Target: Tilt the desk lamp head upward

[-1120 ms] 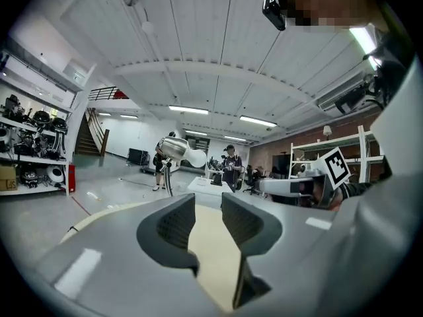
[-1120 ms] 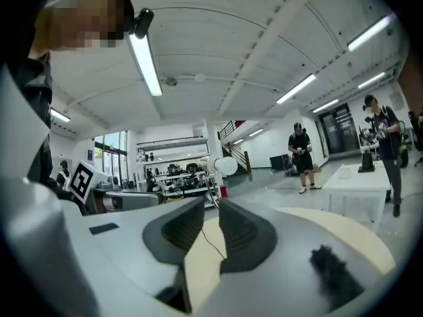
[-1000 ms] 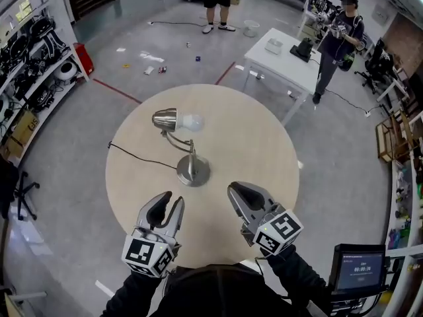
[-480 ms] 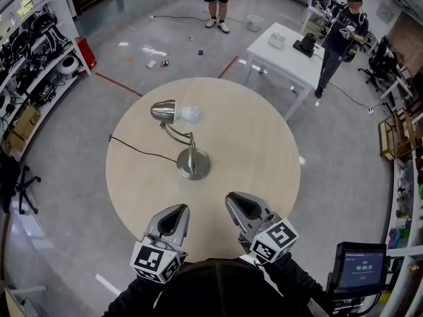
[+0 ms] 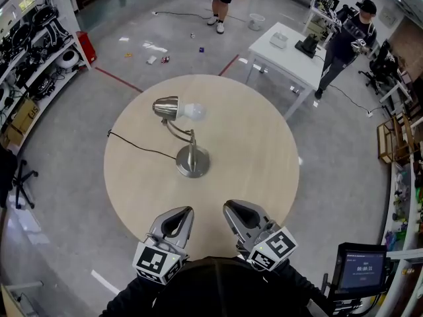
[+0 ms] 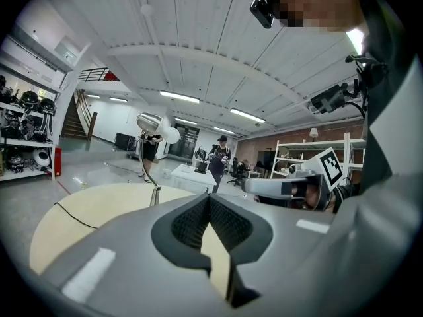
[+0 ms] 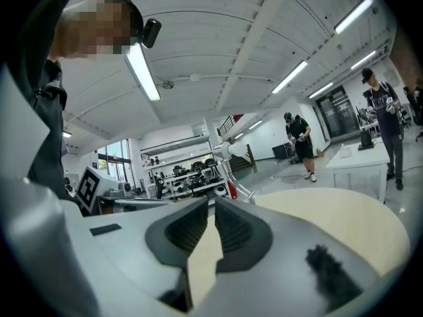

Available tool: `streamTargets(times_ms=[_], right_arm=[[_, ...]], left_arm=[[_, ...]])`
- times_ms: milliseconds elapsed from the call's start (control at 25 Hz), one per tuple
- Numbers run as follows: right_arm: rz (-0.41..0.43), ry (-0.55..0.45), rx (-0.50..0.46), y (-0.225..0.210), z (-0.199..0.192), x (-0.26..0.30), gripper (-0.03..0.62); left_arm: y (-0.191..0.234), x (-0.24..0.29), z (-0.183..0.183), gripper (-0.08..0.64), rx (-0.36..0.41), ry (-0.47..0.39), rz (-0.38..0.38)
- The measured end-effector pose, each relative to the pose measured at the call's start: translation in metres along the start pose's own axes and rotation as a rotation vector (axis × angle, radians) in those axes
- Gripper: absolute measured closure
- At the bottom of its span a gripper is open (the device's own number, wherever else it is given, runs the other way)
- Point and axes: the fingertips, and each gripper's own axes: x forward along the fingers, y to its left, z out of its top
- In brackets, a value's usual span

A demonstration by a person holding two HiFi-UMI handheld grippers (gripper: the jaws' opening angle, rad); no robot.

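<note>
Desk lamp head [image 5: 166, 106] lay roughly level, its long axis running across the head view with the bulb [image 5: 194, 112] at the right end, over the far-left part of the bench [image 5: 264, 144]. I judged the left gripper [image 5: 187, 211] nearer than the right gripper [image 5: 229, 207], both well short of it.

Left gripper view: jaws had just closed and were clenched on nothing, with the lamp ahead, up and left of them.

Right gripper view: jaws together and empty, lamp ahead above the tips.
</note>
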Motion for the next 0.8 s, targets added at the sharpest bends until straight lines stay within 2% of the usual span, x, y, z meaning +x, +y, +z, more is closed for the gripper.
streamTargets(times_ms=[80, 280, 800], right_arm=[[0.003, 0.000, 0.002, 0.001, -0.001, -0.001, 0.554], [-0.017, 0.009, -0.020, -0.003, -0.002, -0.001, 0.562], [-0.033, 0.027, -0.030, -0.010, -0.005, 0.000, 0.566]], left_arm=[[0.000, 0.000, 0.000, 0.554, -0.011, 0.005, 0.008], [-0.006, 0.001, -0.003, 0.554, 0.011, -0.005, -0.033], [0.001, 0.007, -0.004, 0.554, 0.023, -0.005, -0.034]])
